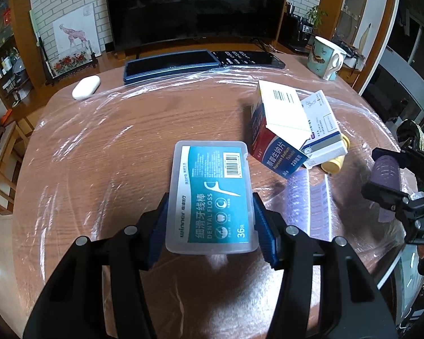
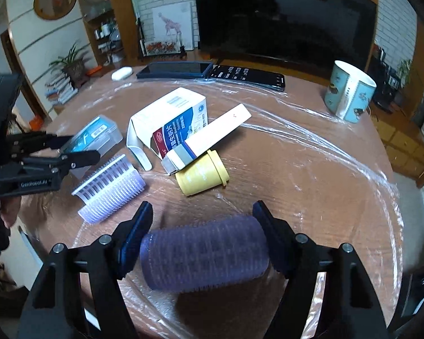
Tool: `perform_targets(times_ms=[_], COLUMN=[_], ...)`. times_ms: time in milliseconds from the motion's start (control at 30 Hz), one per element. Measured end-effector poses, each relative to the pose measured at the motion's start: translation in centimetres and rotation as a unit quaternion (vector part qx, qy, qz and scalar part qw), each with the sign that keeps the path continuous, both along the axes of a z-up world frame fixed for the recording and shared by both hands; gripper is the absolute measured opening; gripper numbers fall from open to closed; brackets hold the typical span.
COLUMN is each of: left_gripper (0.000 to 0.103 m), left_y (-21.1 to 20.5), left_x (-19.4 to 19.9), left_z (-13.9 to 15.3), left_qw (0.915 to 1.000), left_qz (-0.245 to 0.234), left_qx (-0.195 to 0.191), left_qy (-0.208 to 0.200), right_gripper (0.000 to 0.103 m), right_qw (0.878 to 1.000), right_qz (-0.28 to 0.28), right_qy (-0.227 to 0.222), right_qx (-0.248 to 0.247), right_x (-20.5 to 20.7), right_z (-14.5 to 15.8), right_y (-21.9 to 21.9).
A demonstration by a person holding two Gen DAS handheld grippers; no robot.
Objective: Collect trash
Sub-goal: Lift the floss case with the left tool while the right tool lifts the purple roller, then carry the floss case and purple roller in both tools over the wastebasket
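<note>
Floss box (image 1: 210, 197) clamped in my left gripper (image 1: 210, 220) above table (image 1: 113, 147); roller (image 2: 205, 252) pinched in my right gripper (image 2: 203, 226). Cartons (image 1: 285, 130), yellow cup (image 2: 202, 173) behind floss box.

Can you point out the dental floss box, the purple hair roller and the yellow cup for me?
dental floss box (image 1: 210, 197): left wrist view, on its teal label.
purple hair roller (image 2: 205, 251): right wrist view, mid-barrel, between the fingers.
yellow cup (image 2: 200, 176): right wrist view, on its side wall.
</note>
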State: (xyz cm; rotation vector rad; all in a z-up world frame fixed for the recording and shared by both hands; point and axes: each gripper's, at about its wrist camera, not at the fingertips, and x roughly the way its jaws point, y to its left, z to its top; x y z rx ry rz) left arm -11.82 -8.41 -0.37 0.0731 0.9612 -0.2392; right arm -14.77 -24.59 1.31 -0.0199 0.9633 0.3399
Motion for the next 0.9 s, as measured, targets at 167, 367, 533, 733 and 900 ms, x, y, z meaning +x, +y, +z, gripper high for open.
perform_targets(times_ms=[167, 367, 533, 733, 900], left_gripper=[0.056, 0.056, 0.056, 0.056, 0.056], left_y=[0.7, 1.4, 1.5, 1.3, 0.7], left_x=[-1.4, -3.7, -5.5, -7.7, -9.4], left_z=[0.9, 1.8, 2.4, 3.1, 3.3], left_qw=[0.9999, 0.9995, 0.9992, 0.9991, 0.9992], left_qz=[0.012, 0.022, 0.028, 0.026, 0.022], left_qx=[-0.007, -0.019, -0.024, -0.027, -0.025], left_qy=[-0.007, -0.012, -0.016, -0.021, -0.021], right_gripper=[0.072, 0.072, 0.072, 0.072, 0.072], right_qw=[1.0, 0.998, 0.997, 0.996, 0.995], right_qz=[-0.007, -0.009, -0.002, 0.013, 0.027], right_qy=[-0.004, -0.005, -0.003, 0.001, 0.005], right_qx=[0.027, 0.059, 0.078, 0.092, 0.096], right_x=[-0.7, -2.0, -3.5, -5.3, -6.7], right_z=[0.9, 1.8, 2.3, 2.9, 3.1], right_y=[0.1, 0.3, 0.5, 0.9, 1.3])
